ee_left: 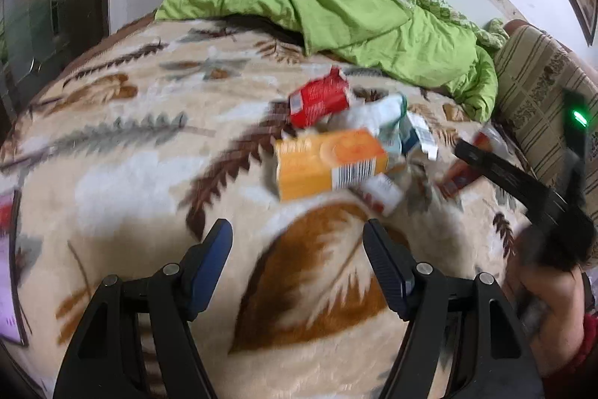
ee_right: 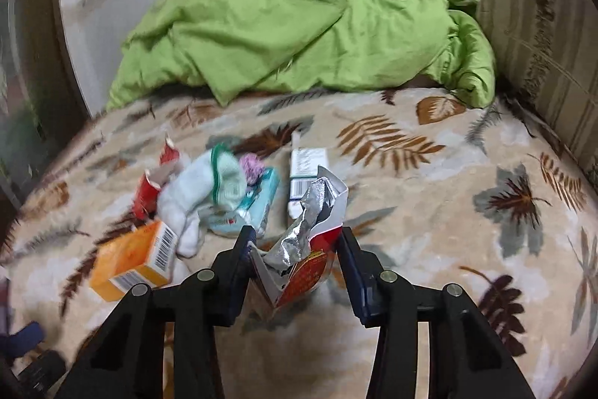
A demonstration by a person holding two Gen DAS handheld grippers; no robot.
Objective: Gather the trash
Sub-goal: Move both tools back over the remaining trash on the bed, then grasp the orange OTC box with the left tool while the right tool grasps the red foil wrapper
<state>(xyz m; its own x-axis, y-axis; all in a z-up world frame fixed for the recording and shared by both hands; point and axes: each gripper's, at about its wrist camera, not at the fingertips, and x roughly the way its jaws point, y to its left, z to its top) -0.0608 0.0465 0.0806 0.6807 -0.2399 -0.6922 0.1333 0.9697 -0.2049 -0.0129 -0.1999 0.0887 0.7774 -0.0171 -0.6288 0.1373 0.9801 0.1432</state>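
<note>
Both cameras ride on the handheld grippers, looking forward and downward, close over the leaf-patterned blanket point(ee_left: 123, 182). The left view faces the litter from farther back; the right sits nearer. Both share the orange box point(ee_left: 329, 163), green quilt point(ee_right: 284, 40) and striped cushion point(ee_right: 542, 43).

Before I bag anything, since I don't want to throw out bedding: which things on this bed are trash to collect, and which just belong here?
Trash:
- torn foil-lined wrapper, between the right hand-held gripper's fingers
- orange carton
- red packet
- white box
- teal pack

Lying about:
- green quilt
- leaf-print blanket
- striped pillow
- white sock
</note>
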